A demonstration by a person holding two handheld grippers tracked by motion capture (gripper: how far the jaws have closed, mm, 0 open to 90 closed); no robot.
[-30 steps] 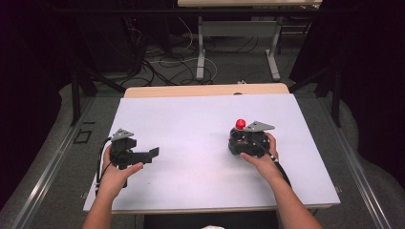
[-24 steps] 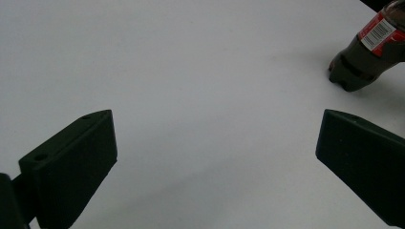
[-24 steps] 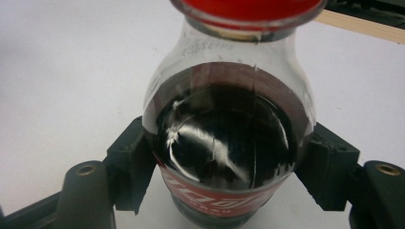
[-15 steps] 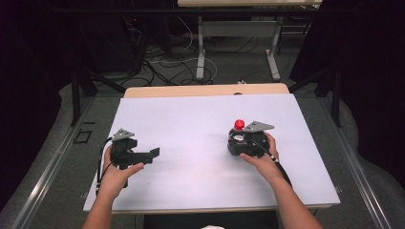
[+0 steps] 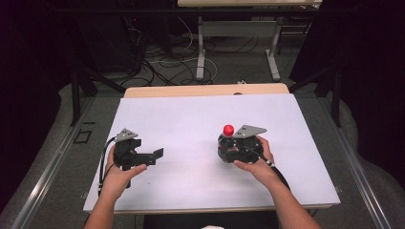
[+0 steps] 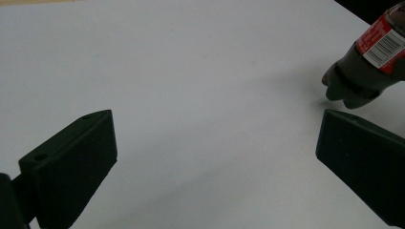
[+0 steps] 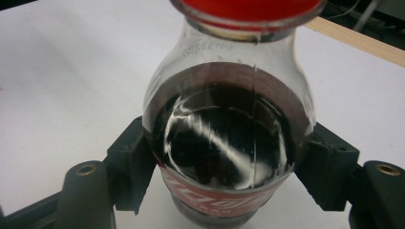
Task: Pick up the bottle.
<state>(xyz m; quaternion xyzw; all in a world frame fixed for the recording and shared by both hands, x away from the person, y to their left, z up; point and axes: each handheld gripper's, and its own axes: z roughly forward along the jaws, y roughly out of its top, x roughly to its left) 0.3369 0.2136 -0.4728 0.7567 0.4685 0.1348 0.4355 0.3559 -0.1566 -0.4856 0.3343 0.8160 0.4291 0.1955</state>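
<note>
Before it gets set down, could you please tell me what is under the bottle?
Under the bottle lies bare white table; its lobed base hangs just above it, tilted. Nothing else shows beneath.

On the table (image 5: 191, 119), the bottle (image 5: 228, 143) sits at four o'clock between the right gripper's (image 5: 235, 149) jaws. The left gripper (image 5: 143, 157) sits at eight o'clock, well apart from the bottle.
</note>
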